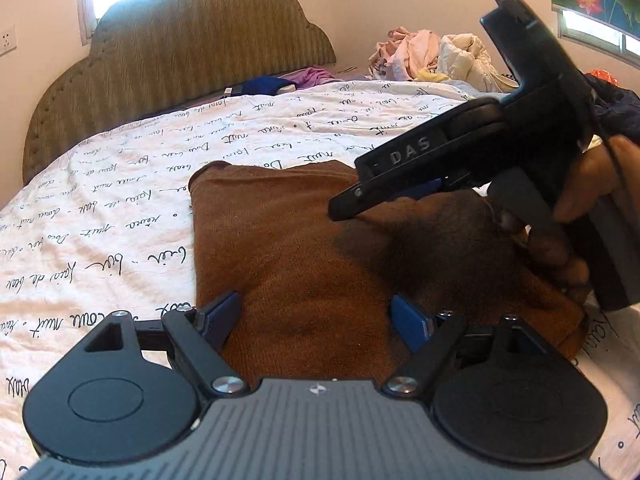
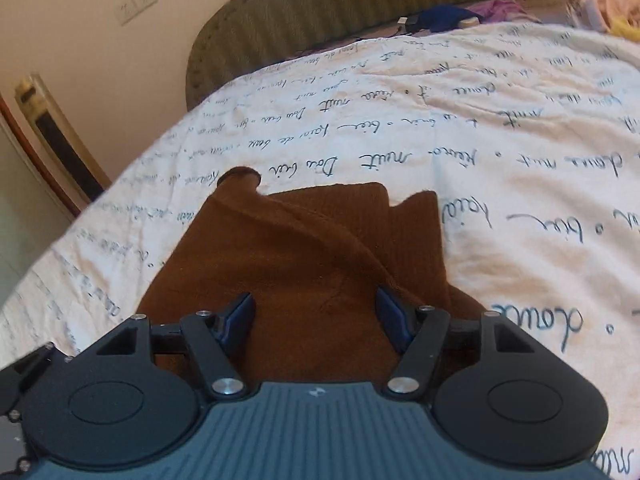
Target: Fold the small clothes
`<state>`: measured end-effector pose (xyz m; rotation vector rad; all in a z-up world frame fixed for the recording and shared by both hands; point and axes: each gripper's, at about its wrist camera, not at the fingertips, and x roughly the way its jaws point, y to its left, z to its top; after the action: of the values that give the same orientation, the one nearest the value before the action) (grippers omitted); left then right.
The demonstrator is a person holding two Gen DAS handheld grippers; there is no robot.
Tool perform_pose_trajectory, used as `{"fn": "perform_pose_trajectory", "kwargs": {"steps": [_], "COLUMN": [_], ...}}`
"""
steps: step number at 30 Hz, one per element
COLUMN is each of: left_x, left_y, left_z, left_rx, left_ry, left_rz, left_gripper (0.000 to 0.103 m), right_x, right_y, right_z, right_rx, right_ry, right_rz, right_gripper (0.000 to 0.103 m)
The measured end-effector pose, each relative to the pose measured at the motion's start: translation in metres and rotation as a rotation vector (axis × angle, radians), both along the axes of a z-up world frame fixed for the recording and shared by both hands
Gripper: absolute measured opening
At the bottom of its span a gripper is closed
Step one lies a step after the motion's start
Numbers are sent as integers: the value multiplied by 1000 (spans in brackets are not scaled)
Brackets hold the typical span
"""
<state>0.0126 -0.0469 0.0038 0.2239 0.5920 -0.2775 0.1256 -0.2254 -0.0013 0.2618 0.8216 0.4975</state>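
Note:
A brown knitted garment (image 1: 304, 240) lies partly folded on the white bedspread with black script (image 1: 120, 208). My left gripper (image 1: 316, 320) is open, its blue-padded fingers (image 1: 222, 316) low over the garment's near edge. My right gripper (image 1: 348, 204) comes in from the right in the left wrist view, held by a hand, its tip down over the garment's middle. In the right wrist view the right gripper (image 2: 316, 316) is open over the brown garment (image 2: 304, 248), with nothing between its fingers. A sleeve end (image 2: 240, 178) sticks out at the far side.
A padded olive headboard (image 1: 180, 48) stands at the far end of the bed. A pile of pale clothes (image 1: 432, 56) lies at the far right, with blue and purple items (image 1: 280, 82) by the headboard. A dark garment (image 1: 616, 112) lies at the right edge.

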Motion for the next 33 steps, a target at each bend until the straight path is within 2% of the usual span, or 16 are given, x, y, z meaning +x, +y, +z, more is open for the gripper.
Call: {"fn": "perform_pose_trajectory", "kwargs": {"steps": [3,6,10,14,15,16,17,18,22,24,26,28,29,31,33], "left_x": [1,-3,-4,-4,-4,-3,-5,-4,-2,-3,-9,-22,-31,-53,-71], "left_y": [3,2,1,0,1,2,3,4,9,13,23,37,43,50,50], "left_z": [-1,0,0,1,1,1,1,1,1,4,14,23,26,28,23], "left_rx": [-9,-16,-18,-25,-27,-28,-32,-35,-45,-60,-78,-98,-94,-41,23], "left_ry": [-6,-13,-13,-12,-12,-12,-11,-10,-3,-2,-8,-27,-42,-73,-94], "left_rz": [2,7,6,2,1,-1,-4,-8,-23,-20,16,41,36,-3,-52], "left_gripper": [82,83,85,85,86,86,86,86,88,88,86,85,85,85,85], "right_x": [2,8,33,62,67,69,65,62,60,56,48,31,18,-8,-21], "right_y": [-4,-13,15,49,55,60,61,60,32,27,10,-23,-46,-82,-101], "right_z": [19,41,51,33,24,16,11,10,3,7,19,31,35,34,32], "right_rx": [-2,82,-73,-214,-266,-312,-341,-347,-240,-202,-129,32,151,323,339], "right_ry": [34,-29,-70,-16,3,18,-13,-32,-17,-15,18,76,87,118,154], "right_rz": [-53,-91,-28,71,86,103,115,120,62,40,-33,-109,-127,-156,-179], "right_gripper": [67,67,67,67,65,56,47,42,39,40,42,46,46,46,46]}}
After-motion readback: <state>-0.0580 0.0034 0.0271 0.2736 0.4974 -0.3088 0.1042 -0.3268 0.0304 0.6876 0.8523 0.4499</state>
